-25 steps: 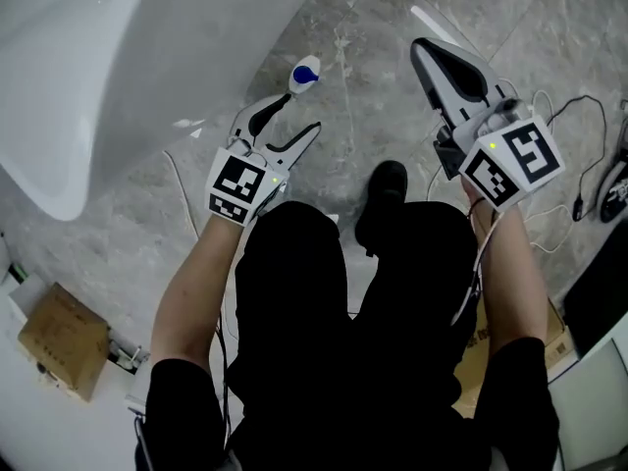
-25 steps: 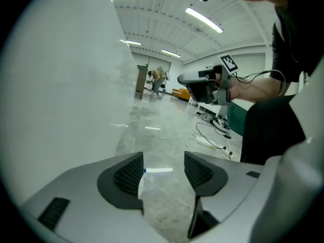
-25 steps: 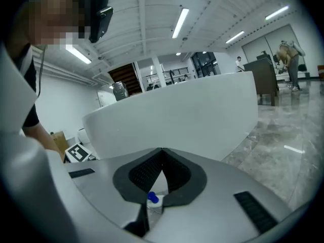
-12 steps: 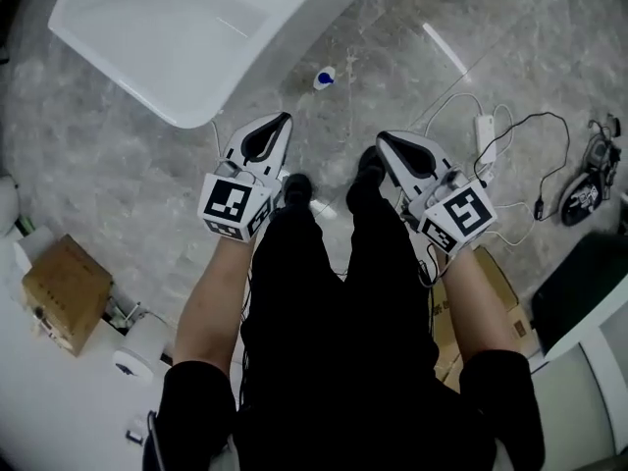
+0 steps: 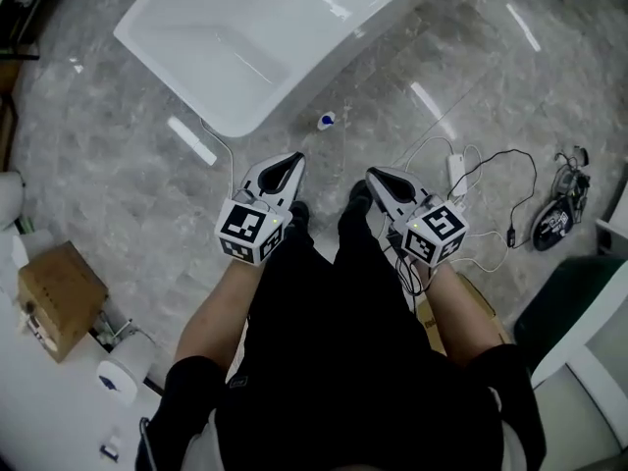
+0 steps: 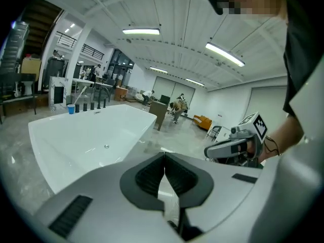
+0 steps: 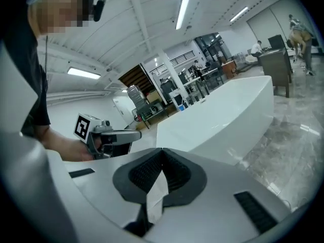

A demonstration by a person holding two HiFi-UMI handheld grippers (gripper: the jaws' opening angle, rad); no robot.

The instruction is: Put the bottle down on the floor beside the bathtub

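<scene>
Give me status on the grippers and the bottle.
Left gripper shut, empty. Right gripper shut, empty. Bottle down on the floor beside the bathtub, nothing touching it. Cables lie off to the right, clear of it.

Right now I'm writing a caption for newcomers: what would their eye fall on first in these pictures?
The large white freestanding bathtub fills the head view's top. On the grey marble floor beside it sits a small white bottle with a blue top. Below, the left gripper and right gripper are empty, jaws shut.
</scene>
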